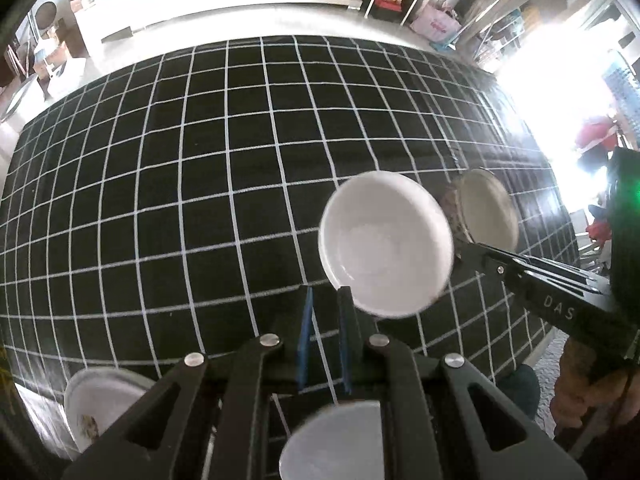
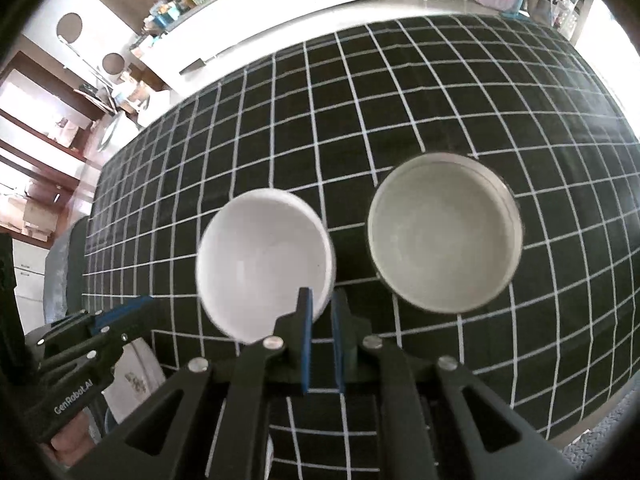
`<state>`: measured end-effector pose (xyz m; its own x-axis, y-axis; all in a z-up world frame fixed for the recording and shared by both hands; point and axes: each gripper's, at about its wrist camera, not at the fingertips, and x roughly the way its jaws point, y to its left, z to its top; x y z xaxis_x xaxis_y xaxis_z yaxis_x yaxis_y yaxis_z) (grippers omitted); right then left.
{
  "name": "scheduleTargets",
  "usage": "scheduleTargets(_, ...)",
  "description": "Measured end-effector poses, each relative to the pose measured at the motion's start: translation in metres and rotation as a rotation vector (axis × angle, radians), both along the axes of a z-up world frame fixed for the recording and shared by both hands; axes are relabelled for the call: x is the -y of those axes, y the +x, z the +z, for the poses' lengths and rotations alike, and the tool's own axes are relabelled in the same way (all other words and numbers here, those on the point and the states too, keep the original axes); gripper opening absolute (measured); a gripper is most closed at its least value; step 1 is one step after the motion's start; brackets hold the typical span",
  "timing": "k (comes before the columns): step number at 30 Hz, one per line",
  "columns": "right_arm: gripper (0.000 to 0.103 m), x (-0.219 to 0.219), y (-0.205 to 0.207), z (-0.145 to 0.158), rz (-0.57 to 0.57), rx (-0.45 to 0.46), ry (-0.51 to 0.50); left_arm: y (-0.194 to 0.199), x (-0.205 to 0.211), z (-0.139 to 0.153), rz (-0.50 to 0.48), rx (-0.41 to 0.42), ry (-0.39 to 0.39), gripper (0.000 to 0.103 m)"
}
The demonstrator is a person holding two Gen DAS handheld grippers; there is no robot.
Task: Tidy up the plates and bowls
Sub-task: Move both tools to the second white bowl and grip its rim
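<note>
A white bowl [image 1: 386, 242] [image 2: 264, 256] is held lifted above the black checked tablecloth [image 1: 180, 184] [image 2: 400, 100]. My right gripper [image 2: 320, 304] is shut on its near rim; in the left wrist view it comes in from the right [image 1: 464, 246]. A grey bowl with a brown outside [image 1: 486, 210] [image 2: 444, 236] stands on the cloth just right of the white bowl. My left gripper [image 1: 326, 300] hangs near the table's front edge, jaws nearly together with nothing between them, just left of the white bowl.
A white plate with a floral print [image 1: 96, 412] [image 2: 134, 380] lies at the front left. Another pale dish [image 1: 336, 444] shows under my left gripper. The table's edges drop off at the far side and right; shelves and clutter surround it.
</note>
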<state>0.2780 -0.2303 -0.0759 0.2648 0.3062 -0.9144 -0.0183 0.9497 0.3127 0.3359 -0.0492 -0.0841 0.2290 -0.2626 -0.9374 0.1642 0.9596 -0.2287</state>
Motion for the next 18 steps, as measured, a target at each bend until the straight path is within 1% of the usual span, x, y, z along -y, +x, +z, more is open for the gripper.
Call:
scheduleTargets(8,0.013,-0.001,0.009,-0.011,0.008,-0.02,0.007,0.021,0.008,-0.016,-0.02,-0.022,0.019,0.011)
scheduleTargets(10,0.013,-0.001,0.011,-0.013,0.013,-0.023,0.013,0.021,0.012,-0.021,-0.023,-0.022,0.021,0.011)
scheduleTargets(14,0.013,-0.003,0.013,-0.02,0.029,-0.033,0.0,0.025,0.019,-0.031,-0.037,-0.028,0.051,0.011)
scheduleTargets(17,0.013,-0.007,0.01,-0.02,0.036,-0.018,-0.029,0.019,0.023,-0.038,-0.045,-0.06,0.035,0.011)
scheduleTargets(18,0.013,-0.007,0.009,-0.019,0.037,-0.021,-0.022,0.015,0.024,-0.041,-0.05,-0.064,0.045,0.012)
